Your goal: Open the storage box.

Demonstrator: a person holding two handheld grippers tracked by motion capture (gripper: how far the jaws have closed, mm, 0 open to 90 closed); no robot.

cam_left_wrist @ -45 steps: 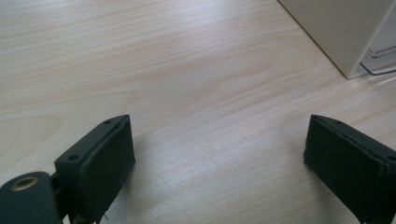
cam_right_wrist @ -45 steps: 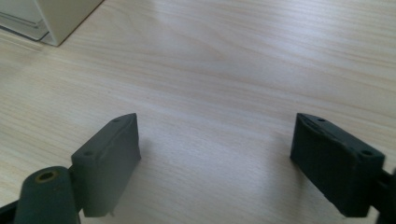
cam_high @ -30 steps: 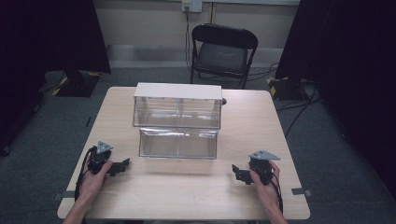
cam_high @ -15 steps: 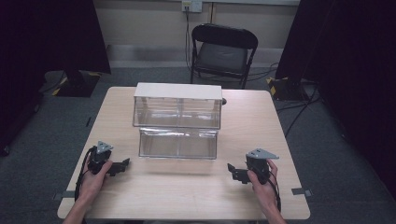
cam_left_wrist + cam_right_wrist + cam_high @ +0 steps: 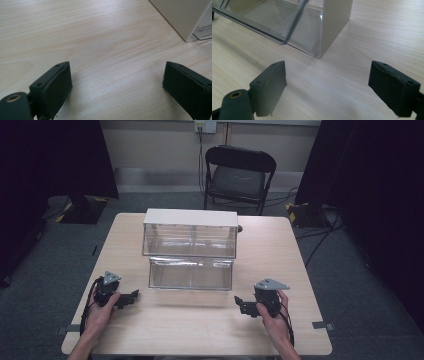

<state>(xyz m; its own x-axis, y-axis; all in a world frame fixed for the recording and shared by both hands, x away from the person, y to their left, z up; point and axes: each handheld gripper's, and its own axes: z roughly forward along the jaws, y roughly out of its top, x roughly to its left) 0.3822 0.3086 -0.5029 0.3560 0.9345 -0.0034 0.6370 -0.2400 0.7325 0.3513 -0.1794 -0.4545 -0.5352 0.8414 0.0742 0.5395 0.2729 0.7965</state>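
The clear drawer unit (image 5: 190,249) is sitting mid-desk (image 5: 200,320), its lower drawer (image 5: 191,273) pulled forward. Both hand-held grippers — left (image 5: 134,294), right (image 5: 238,301) — are resting before it, jaws apart; approaching squarely should be helping.

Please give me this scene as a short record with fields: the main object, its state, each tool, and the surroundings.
main object: clear drawer unit with a beige top, two levels
state: lower drawer pulled out toward the person, looks empty; upper drawer closed
left tool: jaws wide open, nothing between them, low over the table, to the left of the drawer front
right tool: jaws wide open, nothing held, to the right of the drawer front, aimed at the unit's corner
contact: neither tool touches the unit
surroundings: black folding chair behind the table
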